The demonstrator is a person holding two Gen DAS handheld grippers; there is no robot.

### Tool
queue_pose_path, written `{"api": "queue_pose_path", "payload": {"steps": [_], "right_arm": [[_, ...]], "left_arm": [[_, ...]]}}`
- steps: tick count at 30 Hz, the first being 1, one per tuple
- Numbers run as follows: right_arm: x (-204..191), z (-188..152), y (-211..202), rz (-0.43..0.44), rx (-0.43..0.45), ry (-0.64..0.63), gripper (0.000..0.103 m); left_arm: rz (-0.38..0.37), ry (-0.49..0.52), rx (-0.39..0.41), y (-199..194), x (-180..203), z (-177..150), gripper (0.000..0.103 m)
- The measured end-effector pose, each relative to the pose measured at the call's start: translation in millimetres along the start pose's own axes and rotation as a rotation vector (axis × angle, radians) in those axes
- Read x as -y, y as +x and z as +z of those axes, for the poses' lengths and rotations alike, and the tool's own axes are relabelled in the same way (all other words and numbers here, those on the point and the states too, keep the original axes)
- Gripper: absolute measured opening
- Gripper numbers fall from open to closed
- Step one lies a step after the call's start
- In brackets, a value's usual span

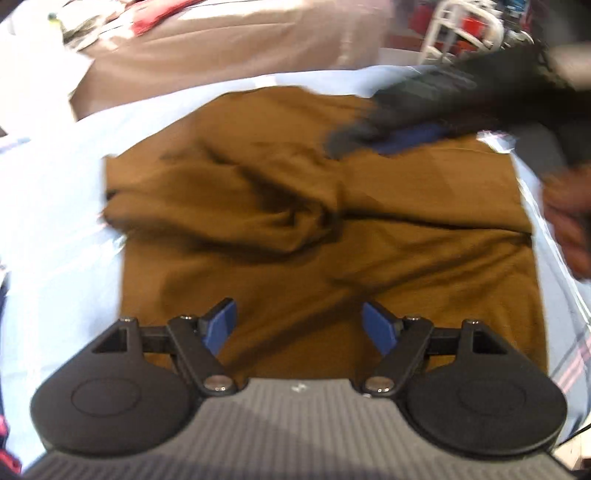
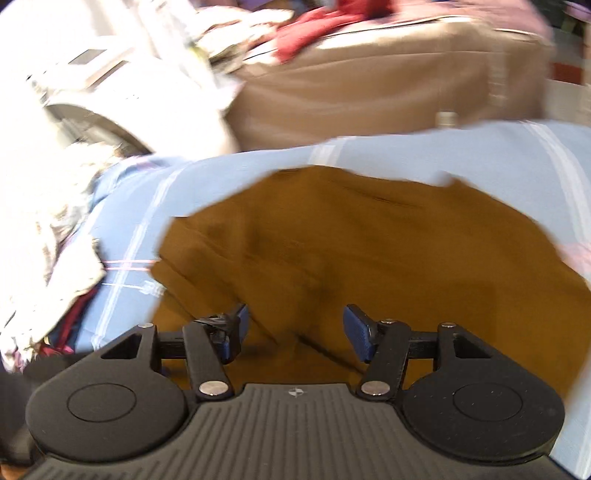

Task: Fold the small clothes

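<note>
Found a brown garment (image 1: pixel 295 221) spread on a light blue sheet (image 1: pixel 55 221). Noted it was rumpled, with a thick ridge of folds across its middle and a flatter, squarer stretch toward the near edge.

Saw the left gripper (image 1: pixel 299 317) poised over that near stretch, pointed steeply down, with its jaws wide apart. Made out only bare brown cloth between the blue pads (image 1: pixel 221 325), with nothing pinched. Could not tell whether the tips touched the fabric.

Saw the right gripper (image 2: pixel 295 321) over the same garment, also with its jaws spread wide and gripping nothing. Noted a crease of cloth below the gap, clear of both pads. In the left wrist view, caught this gripper as a dark smear with a streak of blue, above the far right part of the garment. Spotted a blurred hand (image 1: pixel 565 221) at the right edge, just beside the garment's side.

In the right wrist view, found the garment's far edge uneven against the striped sheet, with a pale heap of clothes (image 2: pixel 44 240) on the left overlapping the sheet's edge. Beyond the sheet, noted a tan covered surface (image 2: pixel 369 92) with a dark red cloth (image 2: pixel 314 29) on top of it. Glimpsed a white rack (image 1: pixel 461 26) in the far right corner of the left wrist view, too blurred for detail.
</note>
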State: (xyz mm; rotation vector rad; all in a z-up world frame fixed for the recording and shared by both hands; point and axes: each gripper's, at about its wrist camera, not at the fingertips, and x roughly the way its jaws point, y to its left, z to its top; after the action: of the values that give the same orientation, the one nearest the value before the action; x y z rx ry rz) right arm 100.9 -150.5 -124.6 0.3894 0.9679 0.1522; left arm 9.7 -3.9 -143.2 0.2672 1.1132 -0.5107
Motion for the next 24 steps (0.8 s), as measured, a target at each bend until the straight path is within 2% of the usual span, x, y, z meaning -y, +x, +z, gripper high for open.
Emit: {"api": "queue_pose_path", "payload": {"steps": [1,2,4,5,7,8,12,15,17,18,20,22,24], "right_arm": [[-10.8,9.7,17.5,0.017,-0.016,-0.008,0.088],[-21.8,18.0,33.8,0.020,-0.032,-0.028,0.081],[-45.0,28.4,61.9,-0.038,-0.061,-0.121,0.078],[-53.6,30.7,75.2,-0.081,-0.081,-0.177,0.072],[-58.3,30.3,93.6,-0.131,-0.115,-0.254,0.023],[-54.6,30.5,95.3,-0.156,-0.119,-0.256,0.003],[-8.3,26.7,32.5,-0.155,0.035,-0.045,0.003],[40.1,3.9,-26.3,-0.186,0.092,0.094,0.003],[69.4,-23.9,-57.3,-0.233,0.091,0.167,0.004],[80.7,-39.0,-66.8,-0.252,0.077,0.189,0.008],[100.9,-67.8,-77.5,-0.283,0.033,0.247,0.025],[112.4,-95.2,-80.1,-0.274,-0.010,0.341,0.026],[113.0,-111.1,-87.6,-0.285,-0.003,0.386,0.035]], "left_arm": [[0.011,-0.016,-0.002,-1.0,-2.9,-2.9,0.075],[0.020,-0.033,-0.003,-2.1,-4.9,-5.3,0.075],[0.030,-0.059,0.003,-5.3,-7.8,-9.7,0.079],[0.036,-0.072,0.006,-6.4,-12.1,-10.8,0.083],[0.042,-0.085,0.005,-6.9,-15.0,-15.2,0.083],[0.043,-0.090,0.001,-6.9,-19.9,-14.8,0.083],[0.050,-0.121,0.014,-0.9,-31.3,-9.9,0.083],[0.056,-0.156,0.023,5.2,-42.9,-0.7,0.083],[0.060,-0.175,0.028,5.2,-53.0,4.6,0.083],[0.062,-0.182,0.028,8.0,-57.7,6.2,0.083],[0.059,-0.186,0.020,13.2,-61.3,11.3,0.083],[0.065,-0.178,0.015,16.6,-63.2,15.4,0.083],[0.068,-0.172,0.019,17.7,-64.7,19.9,0.083]]}}
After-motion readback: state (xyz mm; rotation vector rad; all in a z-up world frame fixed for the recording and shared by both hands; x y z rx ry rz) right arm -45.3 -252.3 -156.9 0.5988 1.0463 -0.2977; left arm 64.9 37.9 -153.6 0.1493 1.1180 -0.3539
